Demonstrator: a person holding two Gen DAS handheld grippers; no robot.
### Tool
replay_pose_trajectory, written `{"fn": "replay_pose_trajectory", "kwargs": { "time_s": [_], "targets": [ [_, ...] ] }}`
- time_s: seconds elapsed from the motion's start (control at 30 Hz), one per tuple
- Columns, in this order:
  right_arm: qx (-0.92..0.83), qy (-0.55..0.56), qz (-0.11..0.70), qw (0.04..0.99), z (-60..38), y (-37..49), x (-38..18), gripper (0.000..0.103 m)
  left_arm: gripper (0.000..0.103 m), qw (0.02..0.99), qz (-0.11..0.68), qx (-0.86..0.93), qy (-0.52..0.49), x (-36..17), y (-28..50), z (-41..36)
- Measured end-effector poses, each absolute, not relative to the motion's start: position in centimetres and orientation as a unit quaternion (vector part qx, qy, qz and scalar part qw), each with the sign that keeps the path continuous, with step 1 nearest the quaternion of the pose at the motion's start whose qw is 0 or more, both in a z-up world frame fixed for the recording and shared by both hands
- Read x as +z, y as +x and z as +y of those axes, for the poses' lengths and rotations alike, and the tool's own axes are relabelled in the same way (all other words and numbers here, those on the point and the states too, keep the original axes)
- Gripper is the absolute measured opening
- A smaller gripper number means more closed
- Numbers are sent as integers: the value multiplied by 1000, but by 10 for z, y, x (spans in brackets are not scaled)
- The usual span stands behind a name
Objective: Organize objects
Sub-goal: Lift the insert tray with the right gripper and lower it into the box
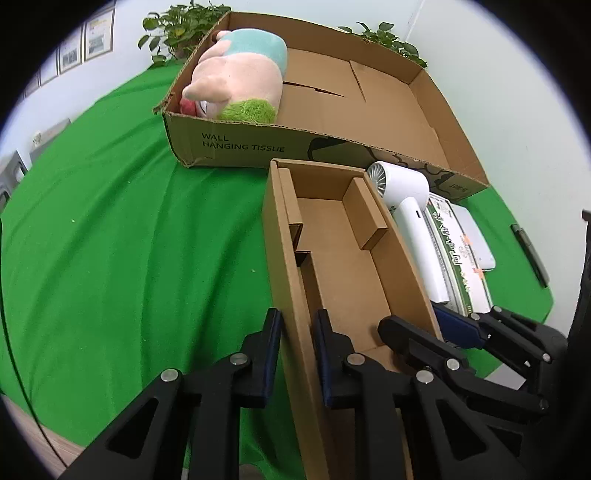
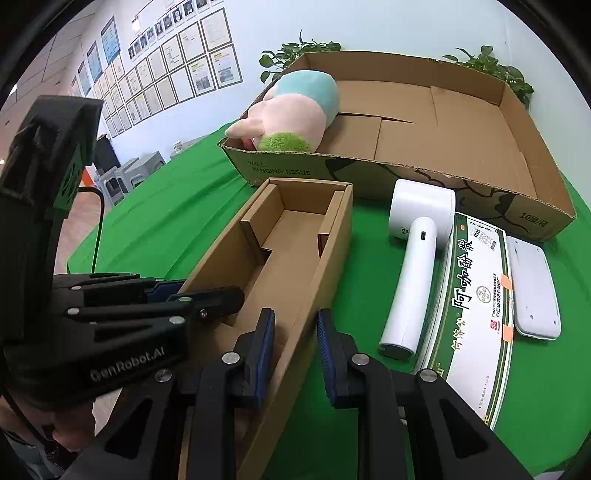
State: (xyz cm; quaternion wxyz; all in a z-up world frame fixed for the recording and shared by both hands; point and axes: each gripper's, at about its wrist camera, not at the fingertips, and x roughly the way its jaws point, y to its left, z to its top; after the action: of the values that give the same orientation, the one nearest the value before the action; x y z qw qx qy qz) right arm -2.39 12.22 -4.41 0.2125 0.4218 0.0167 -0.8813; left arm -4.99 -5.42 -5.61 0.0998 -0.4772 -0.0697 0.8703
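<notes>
A long narrow cardboard box (image 1: 343, 258) (image 2: 288, 258) lies open on the green cloth. My left gripper (image 1: 297, 354) straddles its left wall, fingers either side, with small gaps showing. My right gripper (image 2: 295, 350) straddles its right wall the same way; it also shows in the left wrist view (image 1: 439, 332). The left gripper shows in the right wrist view (image 2: 207, 295). Right of the box lie a white hair dryer (image 2: 413, 266) (image 1: 406, 218), a green-white carton (image 2: 476, 295) and a flat white device (image 2: 532, 288).
A big shallow cardboard tray (image 1: 258, 144) (image 2: 480, 195) stands behind, with a pink plush toy (image 1: 236, 81) (image 2: 291, 110) in its left end. Potted plants (image 1: 181, 26) stand beyond it. A dark pen-like object (image 1: 528, 251) lies at the right table edge.
</notes>
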Motion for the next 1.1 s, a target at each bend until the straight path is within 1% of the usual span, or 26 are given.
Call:
{"fn": "replay_pose_trajectory", "kwargs": {
  "time_s": [0.23, 0.5, 0.7, 0.77, 0.87, 1.1],
  "targets": [
    [-881, 426, 3, 205, 128, -19, -42, 17, 18, 89, -71, 870, -480, -54, -45, -50],
    [-888, 411, -14, 203, 140, -20, -30, 16, 18, 86, -67, 878, -467, -41, -44, -40],
    [-909, 370, -25, 191, 159, -23, -4, 16, 17, 96, -57, 895, -431, -14, -53, -27],
    [-916, 355, -18, 183, 163, -25, 8, 16, 17, 101, -57, 899, -423, -2, -59, -22],
    [-926, 334, -15, 176, 174, -24, 25, 15, 17, 109, -36, 908, -402, 14, -64, -10],
    [-937, 308, -33, 164, 191, -43, 48, 15, 17, 125, -26, 917, -377, 32, -82, 3]
  ]
}}
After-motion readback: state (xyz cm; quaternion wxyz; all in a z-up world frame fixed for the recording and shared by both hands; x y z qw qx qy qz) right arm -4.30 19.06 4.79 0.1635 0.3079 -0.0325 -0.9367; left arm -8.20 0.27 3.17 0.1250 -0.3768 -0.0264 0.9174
